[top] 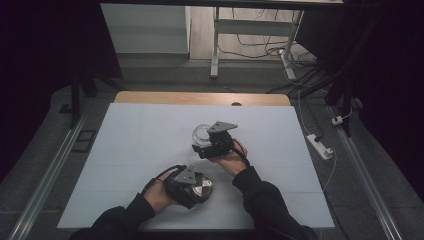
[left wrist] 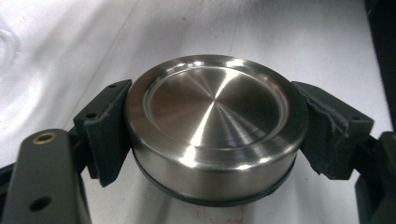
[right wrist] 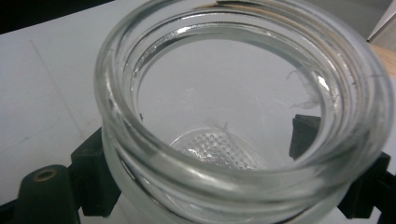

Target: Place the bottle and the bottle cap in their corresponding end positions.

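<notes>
A round brushed-steel lid [left wrist: 215, 126] with a dark seal under its rim sits between the two black pads [left wrist: 105, 126] of my left gripper [left wrist: 215, 140], which is shut on its sides. In the high view this lid [top: 205, 186] is low over the front of the white table, held by my left gripper [top: 199, 189]. My right gripper [top: 201, 146] is shut on a clear glass jar [top: 200, 134] near the table's middle. The right gripper view looks into the jar's open mouth [right wrist: 243, 116], with one black pad [right wrist: 306, 135] seen through the glass. The jar looks empty.
The white table sheet [top: 135, 150] has a wooden strip [top: 200, 98] along its far edge. A power strip [top: 320, 146] and cables lie on the floor to the right. A white desk frame [top: 216, 45] stands beyond the table.
</notes>
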`<state>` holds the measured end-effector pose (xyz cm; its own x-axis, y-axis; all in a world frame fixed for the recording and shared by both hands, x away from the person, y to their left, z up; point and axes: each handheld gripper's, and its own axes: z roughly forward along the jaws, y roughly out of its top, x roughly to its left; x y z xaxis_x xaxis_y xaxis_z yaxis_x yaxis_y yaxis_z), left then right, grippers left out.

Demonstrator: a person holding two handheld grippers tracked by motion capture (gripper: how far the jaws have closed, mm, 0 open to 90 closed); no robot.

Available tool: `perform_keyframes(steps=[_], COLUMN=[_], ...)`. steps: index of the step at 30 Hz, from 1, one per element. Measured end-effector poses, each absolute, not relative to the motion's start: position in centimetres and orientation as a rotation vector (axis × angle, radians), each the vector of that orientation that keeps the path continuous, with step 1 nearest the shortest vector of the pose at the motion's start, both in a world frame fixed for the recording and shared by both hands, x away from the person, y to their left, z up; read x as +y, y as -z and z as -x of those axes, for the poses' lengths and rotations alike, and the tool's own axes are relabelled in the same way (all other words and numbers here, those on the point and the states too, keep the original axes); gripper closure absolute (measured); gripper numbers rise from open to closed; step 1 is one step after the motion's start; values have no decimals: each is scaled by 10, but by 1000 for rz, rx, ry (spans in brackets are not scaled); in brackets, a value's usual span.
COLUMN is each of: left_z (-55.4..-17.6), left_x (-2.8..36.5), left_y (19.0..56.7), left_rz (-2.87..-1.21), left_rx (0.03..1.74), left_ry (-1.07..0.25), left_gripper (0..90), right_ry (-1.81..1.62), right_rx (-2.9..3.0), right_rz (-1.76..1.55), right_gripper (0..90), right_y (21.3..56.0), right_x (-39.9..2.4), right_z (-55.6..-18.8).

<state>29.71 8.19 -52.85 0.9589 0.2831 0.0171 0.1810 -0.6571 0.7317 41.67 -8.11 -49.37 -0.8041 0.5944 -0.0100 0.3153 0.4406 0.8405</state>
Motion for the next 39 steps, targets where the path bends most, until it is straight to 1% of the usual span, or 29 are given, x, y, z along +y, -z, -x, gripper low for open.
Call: perform_keyframes(steps=[7, 17, 19, 27, 36, 39], left_z=[-300, -305, -306, -307, -307, -308], left_x=[80, 79, 79, 80, 81, 82], left_y=[534, 539, 540, 541, 541, 540], left_rz=[-2346, -2394, -2387, -2390, -2376, -2375], left_rx=[353, 389, 403, 397, 418, 425], left_ry=[-178, -151, -132, -125, -118, -110], left_gripper=[195, 192, 192, 189, 179, 162], right_ry=[-1270, -1249, -1238, -1198, -1165, -1168], right_rx=[2394, 2391, 2395, 2419, 2418, 2419], right_rz=[-803, -850, -860, -854, -829, -835], right_gripper=[145, 144, 144, 144, 141, 140], right_y=[497, 504, 506, 516, 517, 517], right_x=[-75, -72, -71, -70, -66, -66], right_z=[-427, -440, -441, -444, -441, -442])
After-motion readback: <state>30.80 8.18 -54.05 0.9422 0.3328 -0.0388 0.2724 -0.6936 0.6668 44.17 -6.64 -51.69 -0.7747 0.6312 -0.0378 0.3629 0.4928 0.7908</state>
